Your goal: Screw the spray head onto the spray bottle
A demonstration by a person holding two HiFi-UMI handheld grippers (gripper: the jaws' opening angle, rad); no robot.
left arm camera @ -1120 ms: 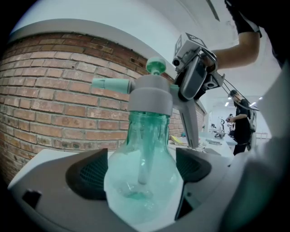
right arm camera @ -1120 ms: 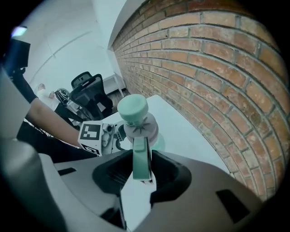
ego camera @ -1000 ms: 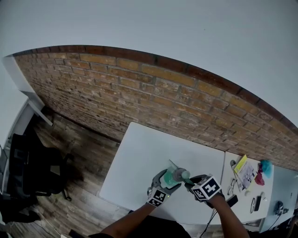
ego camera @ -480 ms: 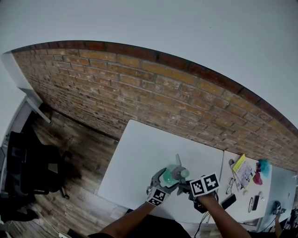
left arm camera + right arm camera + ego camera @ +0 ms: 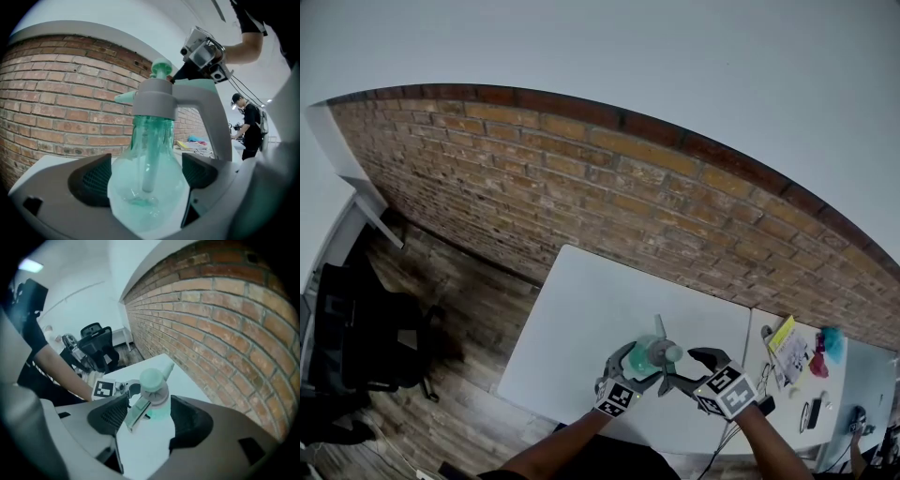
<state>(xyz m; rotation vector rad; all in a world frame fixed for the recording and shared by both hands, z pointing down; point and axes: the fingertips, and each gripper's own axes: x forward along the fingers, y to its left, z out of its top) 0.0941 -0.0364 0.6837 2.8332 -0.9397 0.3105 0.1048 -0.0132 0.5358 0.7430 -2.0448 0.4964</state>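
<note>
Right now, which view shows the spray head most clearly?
The left gripper view: the spray head stands large, in profile, on the bottle. The right gripper view sees it from above; the head view shows it tiny.

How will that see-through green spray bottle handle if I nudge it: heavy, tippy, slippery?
The translucent green round-bellied plastic spray bottle shows no liquid, so it is probably light. Its grey spray head sits high, so it is likely top-heavy and tippy. Its smooth curved walls may slip in the left gripper; the right gripper, jaws just opened, grips nothing.
</note>
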